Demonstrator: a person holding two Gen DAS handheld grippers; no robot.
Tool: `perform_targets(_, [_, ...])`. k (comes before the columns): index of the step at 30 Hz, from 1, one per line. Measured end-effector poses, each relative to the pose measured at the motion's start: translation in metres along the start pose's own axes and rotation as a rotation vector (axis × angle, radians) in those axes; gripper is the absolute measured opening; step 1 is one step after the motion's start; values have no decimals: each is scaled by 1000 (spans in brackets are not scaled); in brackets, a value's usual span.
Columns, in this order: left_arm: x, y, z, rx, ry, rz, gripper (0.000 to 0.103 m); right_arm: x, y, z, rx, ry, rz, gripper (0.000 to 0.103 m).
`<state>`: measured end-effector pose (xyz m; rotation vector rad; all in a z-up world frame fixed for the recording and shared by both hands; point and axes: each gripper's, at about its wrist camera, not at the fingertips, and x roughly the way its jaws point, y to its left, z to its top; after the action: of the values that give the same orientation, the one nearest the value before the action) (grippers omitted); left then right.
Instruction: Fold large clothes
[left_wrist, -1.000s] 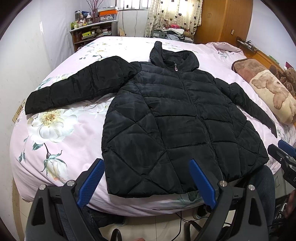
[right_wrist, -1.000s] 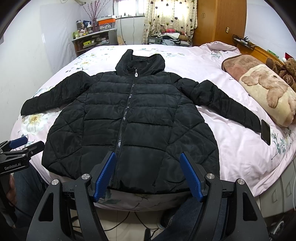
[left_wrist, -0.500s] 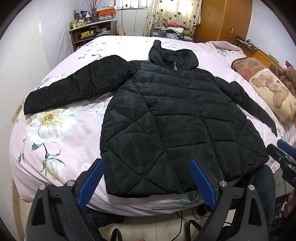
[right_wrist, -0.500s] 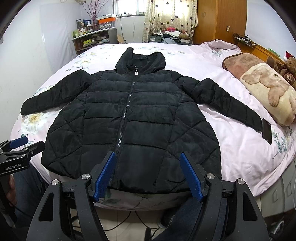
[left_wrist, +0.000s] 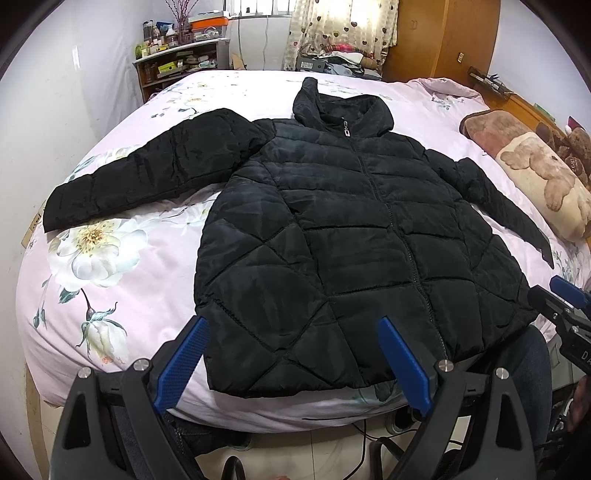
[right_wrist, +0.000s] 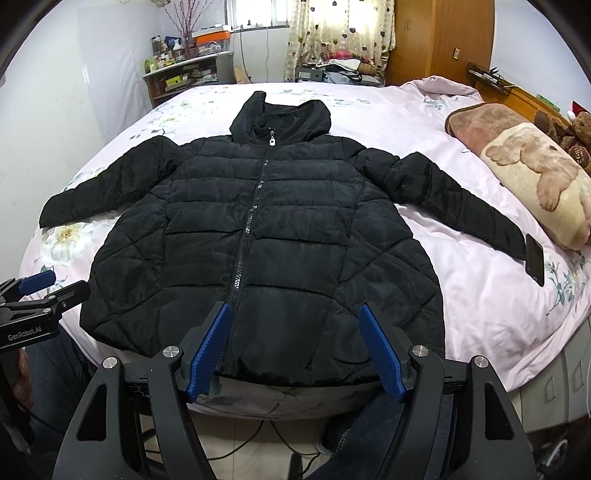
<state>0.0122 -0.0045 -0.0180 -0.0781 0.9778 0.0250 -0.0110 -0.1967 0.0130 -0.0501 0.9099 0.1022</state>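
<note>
- Jacket (left_wrist: 351, 251), black, quilted and hooded, lies face up and zipped on the bed (left_wrist: 122, 280), hood toward the far side, hem at the near edge
- Both sleeves are spread outward: one reaches toward the left edge of the bed over a large white flower print, the other angles toward the right, its cuff ending just beside a dark phone (right_wrist: 535, 260)
- Left gripper (left_wrist: 291, 360) hovers above the near edge of the bed, over the jacket's left hem corner; its blue pads (left_wrist: 181, 363) stand wide apart with nothing between them
- Right gripper (right_wrist: 295, 350) hovers over the middle of the hem, near the bottom of the zipper (right_wrist: 255, 206); its blue fingers are also spread wide and hold nothing
- Each gripper shows at the edge of the other's view, apart from the cloth
- A rolled blanket with a bear print (right_wrist: 535, 181) lies along the right side of the bed, a brown plush bear (right_wrist: 576, 140) behind it
- Cluttered shelves (left_wrist: 177, 62) and a curtain with hearts (right_wrist: 340, 29) stand past the far end of the bed
</note>
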Motion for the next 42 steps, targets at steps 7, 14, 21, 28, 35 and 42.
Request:
perform_targets(7, [9,-2,6,12,16,3,94,9,0,2,-4,21,4,71])
perform_targets(14, [28,5,16,3,33,0,94,26,-1,12,-6,46,5,71])
perform_targets(21, [56,27,42,-44,23,5,94,55,-3,33,-13,53,17,71])
perform_targets(28, [92,80,69,-185,11,-7,94,93,-2,69,-16,33,47,71])
perform_targets(35, [118,144,91,-317,-22,32,94,133,5,102,-24,28,68,71])
perform_targets(42, [144,210,103,-458,-40,80,94,165,18,127,-84,29,53,71])
